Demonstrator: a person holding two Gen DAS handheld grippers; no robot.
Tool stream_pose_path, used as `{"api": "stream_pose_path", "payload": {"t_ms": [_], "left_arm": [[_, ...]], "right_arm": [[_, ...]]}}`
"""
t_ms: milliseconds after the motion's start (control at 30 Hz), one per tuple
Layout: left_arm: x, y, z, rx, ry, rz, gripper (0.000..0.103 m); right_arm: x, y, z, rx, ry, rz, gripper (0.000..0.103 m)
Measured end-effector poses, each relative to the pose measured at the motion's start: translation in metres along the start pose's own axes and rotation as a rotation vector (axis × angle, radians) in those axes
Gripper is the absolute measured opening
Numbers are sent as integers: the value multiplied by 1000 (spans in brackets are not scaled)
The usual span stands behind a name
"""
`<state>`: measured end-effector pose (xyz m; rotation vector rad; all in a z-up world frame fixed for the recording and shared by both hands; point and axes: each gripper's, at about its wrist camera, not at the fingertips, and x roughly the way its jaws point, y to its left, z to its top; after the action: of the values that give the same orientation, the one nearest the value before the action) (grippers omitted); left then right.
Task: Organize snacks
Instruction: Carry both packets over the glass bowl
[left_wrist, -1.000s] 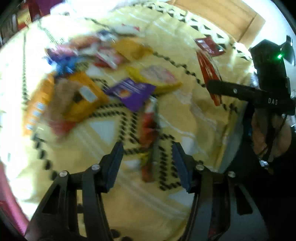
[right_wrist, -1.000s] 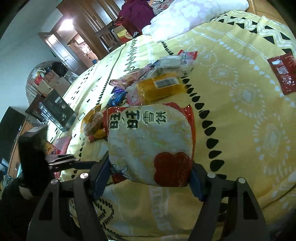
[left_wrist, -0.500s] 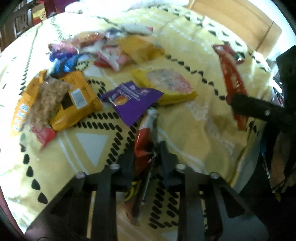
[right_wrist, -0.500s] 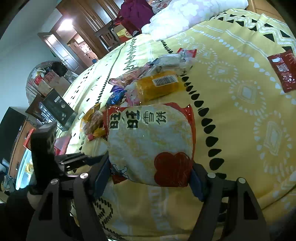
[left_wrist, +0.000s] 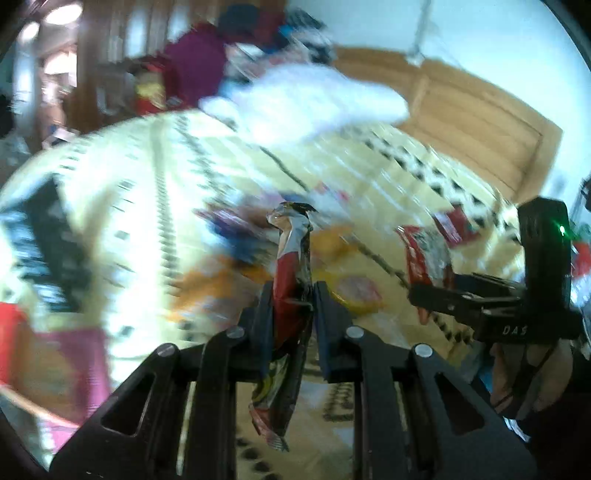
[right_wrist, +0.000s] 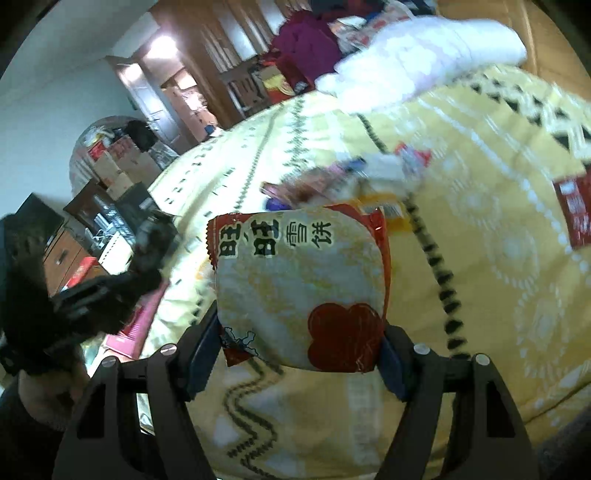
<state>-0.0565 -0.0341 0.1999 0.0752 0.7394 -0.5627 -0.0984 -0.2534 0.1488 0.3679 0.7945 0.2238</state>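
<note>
Left tool (left_wrist: 293, 295) pinching a crumpled red wrapper (left_wrist: 290, 291), right tool (right_wrist: 301, 332) clamping rice-cracker bag (right_wrist: 301, 288).

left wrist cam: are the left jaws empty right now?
No, the left gripper has its jaws clamped on a thin red snack packet that sticks up between them.
</note>
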Motion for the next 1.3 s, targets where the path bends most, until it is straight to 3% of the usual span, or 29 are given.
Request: {"api": "stream_pose_path", "payload": {"t_ms": [167, 367, 633, 800, 1000, 1300], "left_arm": [[-69, 52, 10, -74, -125, 164, 20], [-142, 127, 2, -199, -226, 328, 20], [-236, 227, -34, -405, -295, 589, 20], [-262, 271, -65, -513, -273, 748, 20], [-269, 305, -94, -598, -232, 800, 21], [-271, 325, -121, -643, -185, 787, 21]], "right_arm": [[-4, 54, 29, -95, -42, 43, 77], [5, 150, 67, -234, -65, 144, 77], [34, 318, 92, -396, -42, 370, 77], [56, 417, 85, -490, 17, 486, 77], [95, 513, 48, -603, 128, 561, 77], [129, 559, 1, -661, 230, 566, 77]]}}
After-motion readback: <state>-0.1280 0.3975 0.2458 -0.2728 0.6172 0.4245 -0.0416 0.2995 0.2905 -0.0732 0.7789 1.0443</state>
